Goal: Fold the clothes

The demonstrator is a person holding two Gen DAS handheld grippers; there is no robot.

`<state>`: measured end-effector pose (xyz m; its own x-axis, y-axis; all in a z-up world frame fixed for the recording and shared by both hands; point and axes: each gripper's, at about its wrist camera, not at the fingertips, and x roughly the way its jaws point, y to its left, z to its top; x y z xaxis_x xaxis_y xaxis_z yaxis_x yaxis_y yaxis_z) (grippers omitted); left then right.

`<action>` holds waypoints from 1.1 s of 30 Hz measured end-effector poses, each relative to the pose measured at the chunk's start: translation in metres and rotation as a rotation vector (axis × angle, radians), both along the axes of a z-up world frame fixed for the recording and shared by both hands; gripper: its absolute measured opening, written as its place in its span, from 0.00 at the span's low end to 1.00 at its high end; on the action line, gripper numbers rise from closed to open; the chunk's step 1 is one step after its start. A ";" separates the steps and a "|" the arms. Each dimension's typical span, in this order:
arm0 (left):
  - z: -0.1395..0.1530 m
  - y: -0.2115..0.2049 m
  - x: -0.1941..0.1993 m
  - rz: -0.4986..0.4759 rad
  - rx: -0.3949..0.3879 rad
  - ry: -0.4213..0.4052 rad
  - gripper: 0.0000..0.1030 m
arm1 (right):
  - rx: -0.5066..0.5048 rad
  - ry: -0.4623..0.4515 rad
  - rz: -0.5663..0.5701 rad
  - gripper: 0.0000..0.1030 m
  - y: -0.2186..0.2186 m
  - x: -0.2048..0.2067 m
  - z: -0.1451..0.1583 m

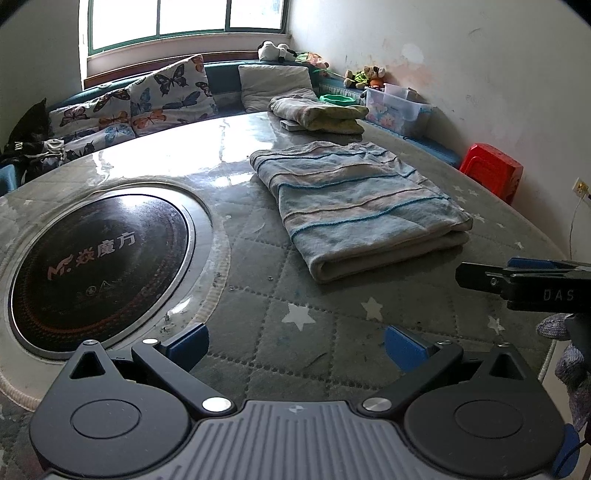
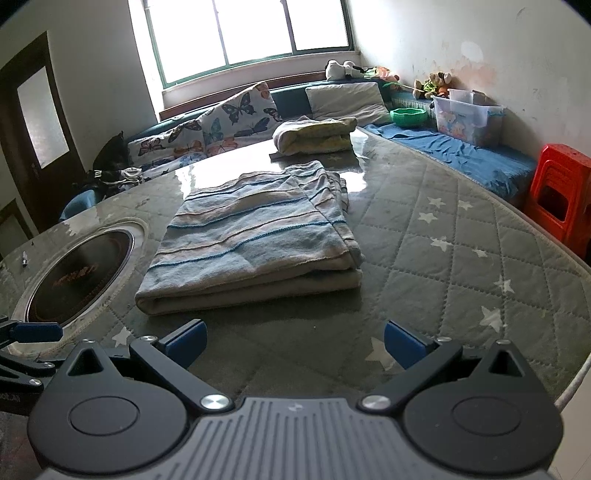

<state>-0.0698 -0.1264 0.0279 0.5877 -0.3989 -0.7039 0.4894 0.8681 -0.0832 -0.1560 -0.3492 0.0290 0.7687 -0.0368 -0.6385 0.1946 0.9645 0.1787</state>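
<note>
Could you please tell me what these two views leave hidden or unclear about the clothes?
- Striped folded cloth: inner layers hidden by its top layer, both views.
- Yellow-green bundle: too far to identify the garment.
- Flat item under it: mostly covered, left view.
- Dark heap on the sofa: too shadowed, edge-cropped.

The cooktop reads "焱魔方"; the right gripper shows "DAS".

Both cameras sit low behind their own gripper, facing forward over the tabletop toward the window. Shared ground — the folded striped cloth, ahead and right of the left gripper, ahead and left of the right gripper, nearer it.
</note>
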 end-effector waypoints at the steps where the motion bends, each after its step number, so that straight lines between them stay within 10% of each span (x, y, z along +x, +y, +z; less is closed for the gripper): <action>1: 0.000 -0.001 0.000 0.000 0.001 0.001 1.00 | 0.000 0.001 0.000 1.00 0.000 0.000 0.000; 33: -0.001 -0.015 0.017 -0.013 0.015 0.007 1.00 | -0.001 0.031 0.015 1.00 -0.006 0.021 -0.010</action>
